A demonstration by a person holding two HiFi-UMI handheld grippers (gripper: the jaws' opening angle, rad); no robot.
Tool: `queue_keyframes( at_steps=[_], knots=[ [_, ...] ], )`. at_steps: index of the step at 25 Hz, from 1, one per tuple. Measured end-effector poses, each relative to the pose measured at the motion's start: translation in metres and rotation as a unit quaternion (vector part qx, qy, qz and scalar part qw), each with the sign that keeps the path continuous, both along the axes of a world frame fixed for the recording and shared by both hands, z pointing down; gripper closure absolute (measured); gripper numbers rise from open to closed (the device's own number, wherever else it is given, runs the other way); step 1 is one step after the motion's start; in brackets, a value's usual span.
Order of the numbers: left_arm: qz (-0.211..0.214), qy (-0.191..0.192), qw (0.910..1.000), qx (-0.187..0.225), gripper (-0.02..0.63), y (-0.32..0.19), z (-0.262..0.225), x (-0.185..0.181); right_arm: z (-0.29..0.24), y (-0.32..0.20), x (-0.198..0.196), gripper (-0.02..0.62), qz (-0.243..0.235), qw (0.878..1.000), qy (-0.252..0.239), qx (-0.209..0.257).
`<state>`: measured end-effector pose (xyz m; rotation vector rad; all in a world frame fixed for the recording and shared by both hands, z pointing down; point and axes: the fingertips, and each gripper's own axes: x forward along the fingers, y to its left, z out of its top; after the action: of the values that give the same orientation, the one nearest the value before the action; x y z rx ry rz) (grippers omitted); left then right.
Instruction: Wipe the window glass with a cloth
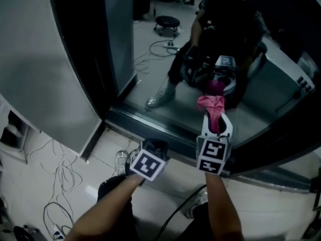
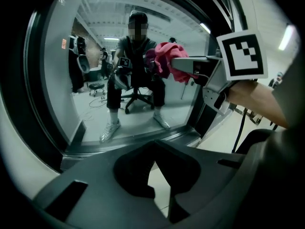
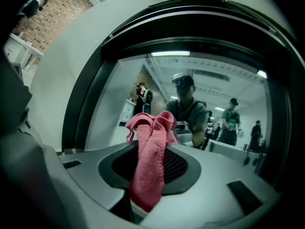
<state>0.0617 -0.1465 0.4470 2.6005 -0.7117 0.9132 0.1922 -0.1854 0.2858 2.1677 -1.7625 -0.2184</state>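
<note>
1. The left claw (image 1: 152, 148) hangs low by the window sill (image 1: 150, 124), jaws pressed together on nothing.
2. The window glass (image 1: 150, 59), dark-framed, mirrors the room.
3. The right claw (image 1: 216, 122) pinches a pink cloth (image 1: 212, 106) near the pane's lower part; I cannot tell whether the cloth touches the glass.
4. This looks like the approach to wiping. The next move calls for pressing the cloth against the pane and sweeping across.
5. The cloth is bunched and nubbly, with folds standing past the jaw tips.
</note>
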Motion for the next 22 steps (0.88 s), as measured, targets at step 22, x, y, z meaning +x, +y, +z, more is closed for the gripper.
queue_keyframes(
  at_steps=[22],
  knots=[
    [-0.02,-0.022,0.9979,-0.057,0.601,-0.026,0.085,0.023,0.179,-0.024,-0.029,0.479,-0.187,0.964,0.049,-0.181]
  ],
)
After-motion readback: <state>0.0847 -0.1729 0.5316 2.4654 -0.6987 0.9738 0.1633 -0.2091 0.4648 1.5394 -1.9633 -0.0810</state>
